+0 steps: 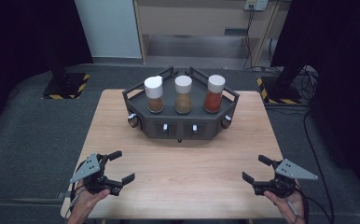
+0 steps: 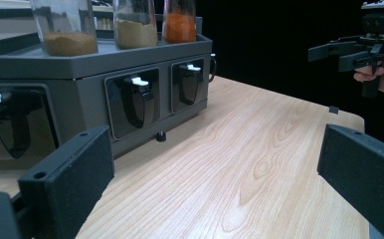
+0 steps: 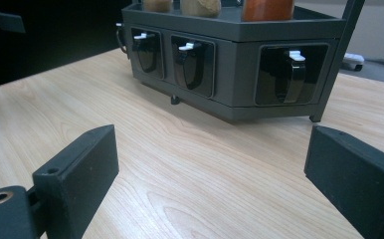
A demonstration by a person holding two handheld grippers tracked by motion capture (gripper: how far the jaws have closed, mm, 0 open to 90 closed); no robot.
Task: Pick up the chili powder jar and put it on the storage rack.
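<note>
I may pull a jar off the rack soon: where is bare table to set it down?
Bare wood lies between the rack front and the left gripper and right gripper. Narrow strips flank the rack. Its top is crowded with three spice jars.

Three spice jars (image 1: 183,94), one dark rack (image 1: 180,125), one wooden table (image 1: 183,177), two tools (image 1: 121,167)

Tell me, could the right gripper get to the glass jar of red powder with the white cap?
Probably yes. The right gripper is open, with bare wooden table between it and the dark grey rack; the red-powder jar stands at the rack's right end.
</note>
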